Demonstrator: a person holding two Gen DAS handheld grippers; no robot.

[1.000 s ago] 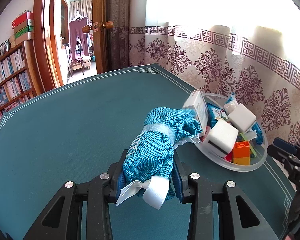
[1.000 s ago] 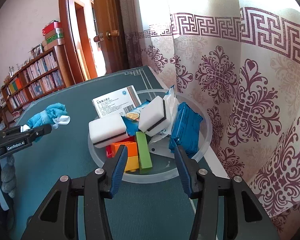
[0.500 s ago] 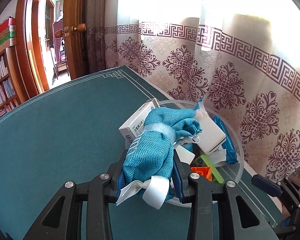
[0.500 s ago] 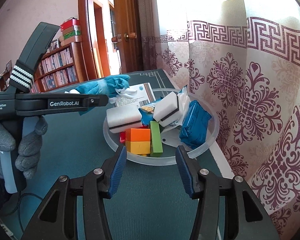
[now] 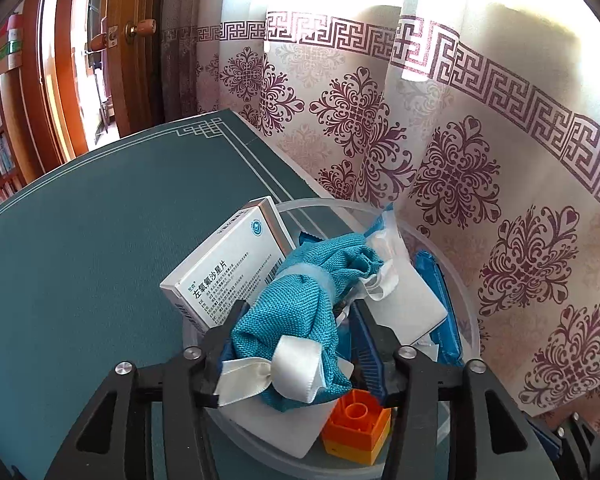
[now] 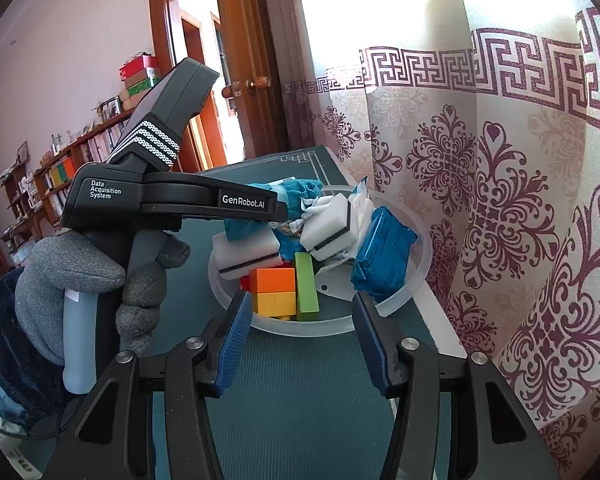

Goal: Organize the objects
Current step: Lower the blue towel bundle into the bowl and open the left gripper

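Observation:
My left gripper (image 5: 300,316) is over the clear plastic bowl (image 5: 466,292), its fingers spread with a gap on the right side of the rolled teal cloth (image 5: 296,312) with a white ribbon lying between them. The cloth rests on the bowl's contents. The bowl (image 6: 416,280) holds a white medicine box (image 5: 228,268), white sponges (image 6: 248,252), orange and yellow bricks (image 6: 274,290), a green brick (image 6: 306,284) and a blue packet (image 6: 380,256). My right gripper (image 6: 300,316) is open and empty just in front of the bowl. The left gripper shows in the right wrist view (image 6: 276,210).
The bowl stands at the right edge of the green table (image 5: 100,240), against a patterned curtain (image 5: 480,160). A wooden door (image 5: 112,60) and bookshelves (image 6: 60,168) are beyond the table's far side. A gloved hand (image 6: 84,280) holds the left gripper.
The left gripper has carried the teal cloth rightward over the bowl and lowered it onto the contents, and its fingers have spread. The right gripper has backed off slightly.

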